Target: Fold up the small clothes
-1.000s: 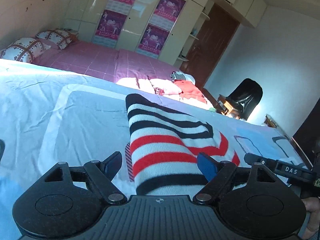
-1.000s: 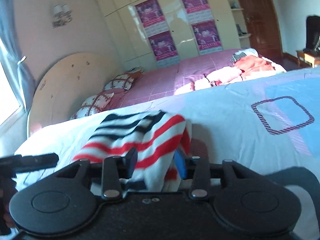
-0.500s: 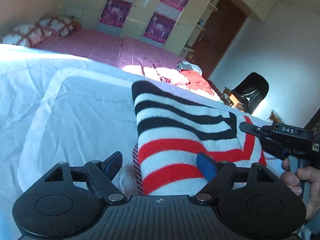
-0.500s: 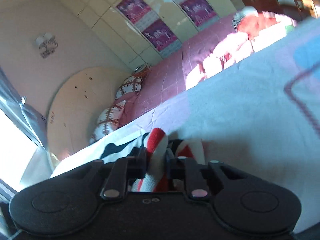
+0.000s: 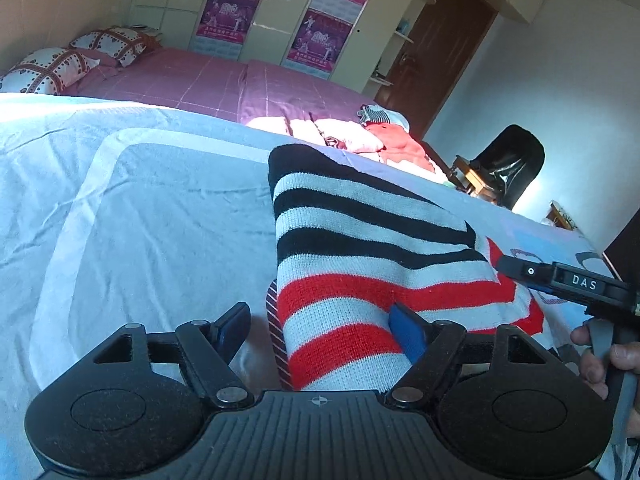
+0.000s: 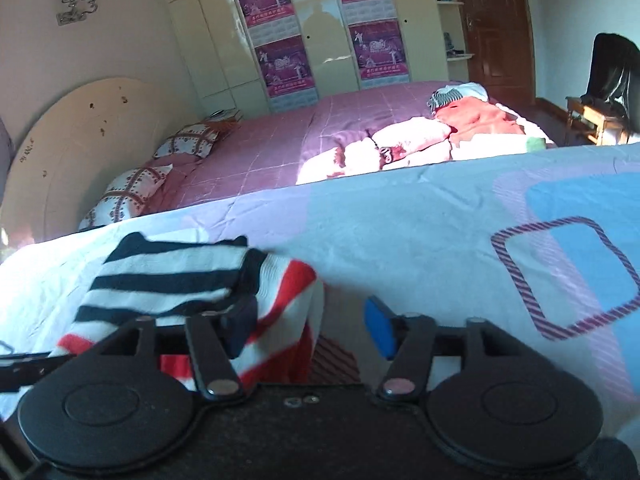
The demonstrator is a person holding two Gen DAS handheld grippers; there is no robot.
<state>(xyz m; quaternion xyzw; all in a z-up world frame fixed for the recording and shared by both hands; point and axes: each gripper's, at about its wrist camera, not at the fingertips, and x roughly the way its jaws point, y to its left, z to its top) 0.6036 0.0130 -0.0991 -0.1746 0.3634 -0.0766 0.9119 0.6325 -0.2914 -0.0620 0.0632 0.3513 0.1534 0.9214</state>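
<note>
A knit garment [image 5: 360,248] striped black, white and red lies folded on the pale blue bedsheet [image 5: 160,220]. My left gripper [image 5: 322,330] is open at its near left edge: the blue-padded finger rests on the knit and the other finger stands clear over the sheet. In the right wrist view the garment [image 6: 172,276] lies left of centre. My right gripper [image 6: 310,324] has its jaws opening, with the garment's red right edge between them and no pad pressing it. One of its fingers [image 5: 520,270] reaches over the garment's right side, with a hand [image 5: 600,360] on the handle.
The sheet [image 6: 400,232] stretches on to the right with a striped square print [image 6: 560,276]. Behind it is a pink bed [image 6: 280,148] with pillows [image 6: 132,196] and a pile of clothes [image 6: 460,124]. A wardrobe with posters, a brown door and a black chair [image 5: 508,164] stand beyond.
Half a second ago my right gripper was shut on a fold of the garment; it has let go and its jaws have spread. The garment now lies flat. My left gripper dropped slightly.
</note>
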